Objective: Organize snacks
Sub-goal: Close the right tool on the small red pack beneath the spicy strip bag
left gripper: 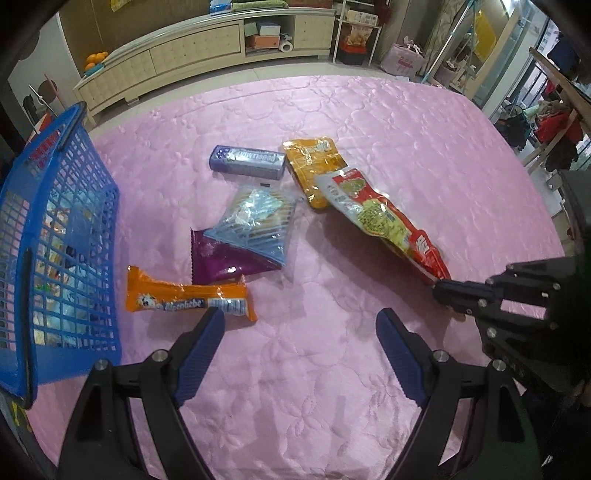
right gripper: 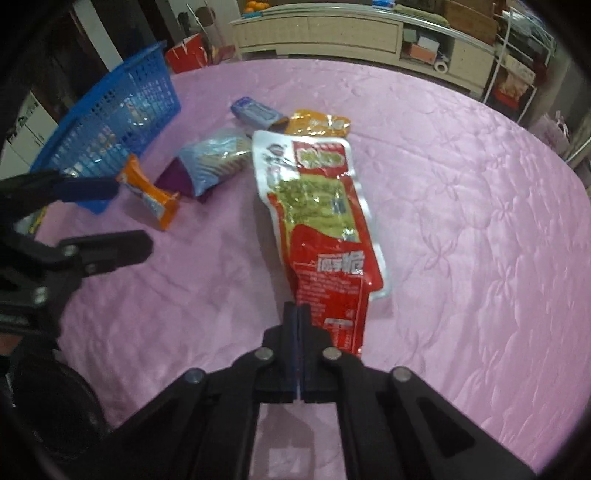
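Observation:
My right gripper (right gripper: 297, 308) is shut on the near end of a long red and silver snack packet (right gripper: 321, 221), which slopes away over the pink quilt. In the left wrist view that packet (left gripper: 384, 221) rises toward the right gripper (left gripper: 441, 290). My left gripper (left gripper: 301, 325) hovers open over bare quilt, just right of an orange candy bar (left gripper: 188, 299). Beyond it lie a purple wrapper (left gripper: 221, 262), a pale blue clear packet (left gripper: 255, 221), a purple-blue box (left gripper: 247, 162) and a yellow-orange pouch (left gripper: 314, 166). A blue basket (left gripper: 55, 258) stands at the left with snacks inside.
The pink quilt (left gripper: 406, 129) covers the whole work surface, with open quilt to the right and near side. A cream cabinet (left gripper: 192, 51) lines the far wall. A wire shelf rack (left gripper: 356, 33) and clothes racks stand at the far right.

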